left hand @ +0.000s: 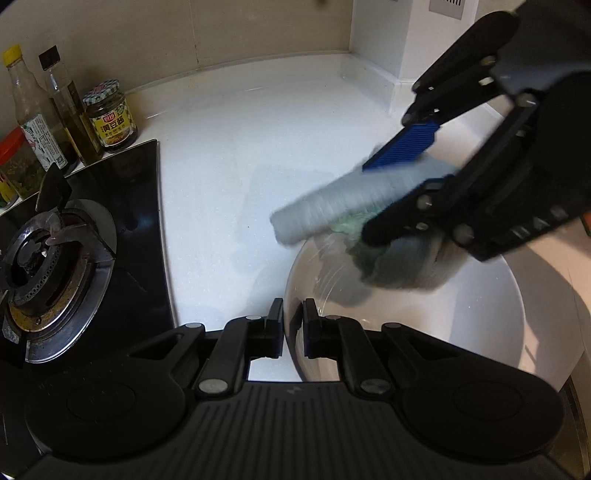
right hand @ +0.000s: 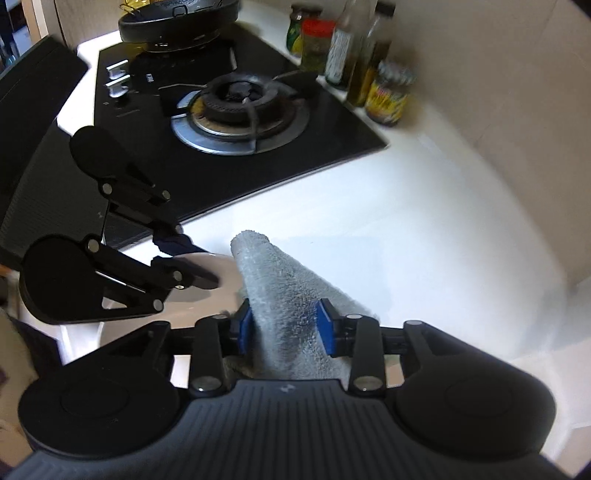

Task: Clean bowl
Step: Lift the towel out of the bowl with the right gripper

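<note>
Resting on the white counter (left hand: 229,155), the white bowl (left hand: 480,325) sits just right of the black gas stove (left hand: 122,229). Its inside shows a glossy wet sheen and nothing solid apart from the cloth dipping into it.

The left hand-held gripper (left hand: 293,325) is narrowed onto the bowl's near rim, one finger outside the wall and one inside, pinching it.

The right hand-held gripper (right hand: 284,325) comes in from above the bowl. A rolled grey cloth (right hand: 280,291) lies between its blue pads (right hand: 327,328); the jaws stand part-way open, the left pad seems to touch the cloth, and at the right pad I cannot tell whether it touches or stands just clear. In the left wrist view the cloth is blurred, one end poking out over the counter, the other hanging into the bowl with a green patch (left hand: 347,225) showing under it.

Against the wall beside the stove stand several containers: a jar with a checked lid (left hand: 110,118) holding dark paste, a tall bottle of yellow-green oil (left hand: 68,110), a clear bottle with a yellow cap (left hand: 31,110), and a red-lidded jar (left hand: 14,166) of greenish contents. A dark pan (right hand: 177,18) sits on the far burner; what it holds is too unclear to tell.
</note>
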Tool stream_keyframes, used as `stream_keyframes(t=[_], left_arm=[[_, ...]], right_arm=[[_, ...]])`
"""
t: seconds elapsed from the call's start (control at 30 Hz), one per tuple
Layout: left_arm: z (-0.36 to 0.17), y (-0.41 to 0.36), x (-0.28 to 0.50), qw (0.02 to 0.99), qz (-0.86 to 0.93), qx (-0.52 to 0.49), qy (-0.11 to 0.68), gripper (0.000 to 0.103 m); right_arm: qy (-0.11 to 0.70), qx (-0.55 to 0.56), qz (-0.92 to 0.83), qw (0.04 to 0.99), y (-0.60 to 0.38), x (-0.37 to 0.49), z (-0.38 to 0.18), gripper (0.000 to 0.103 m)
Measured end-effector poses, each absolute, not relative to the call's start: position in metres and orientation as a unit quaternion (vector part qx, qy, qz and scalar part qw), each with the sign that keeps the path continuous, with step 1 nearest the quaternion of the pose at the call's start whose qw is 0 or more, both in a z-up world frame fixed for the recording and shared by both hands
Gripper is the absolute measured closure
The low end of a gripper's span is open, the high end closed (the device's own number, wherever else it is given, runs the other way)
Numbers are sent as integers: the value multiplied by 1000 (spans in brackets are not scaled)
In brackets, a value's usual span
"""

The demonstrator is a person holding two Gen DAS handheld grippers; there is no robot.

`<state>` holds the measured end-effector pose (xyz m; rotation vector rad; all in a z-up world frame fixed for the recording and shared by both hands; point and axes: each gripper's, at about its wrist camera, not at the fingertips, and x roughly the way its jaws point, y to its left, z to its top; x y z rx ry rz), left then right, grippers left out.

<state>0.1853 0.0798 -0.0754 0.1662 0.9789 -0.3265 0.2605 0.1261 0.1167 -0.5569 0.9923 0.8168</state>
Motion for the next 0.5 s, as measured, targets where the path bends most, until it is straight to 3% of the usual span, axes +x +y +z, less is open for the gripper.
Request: stream_keyframes(t=[0.17,0.27,0.5], left_arm=[[-75,79,184,868,-152,77,467,94],[-75,78,184,869,-144,74,467,93],[-74,72,184,876,-112,71,463,87]], right_arm=[[490,-263,354,752,128,271,99,65],[494,-261,343,755,126,269,94,74],[535,-182,292,772,98,267,93,76]])
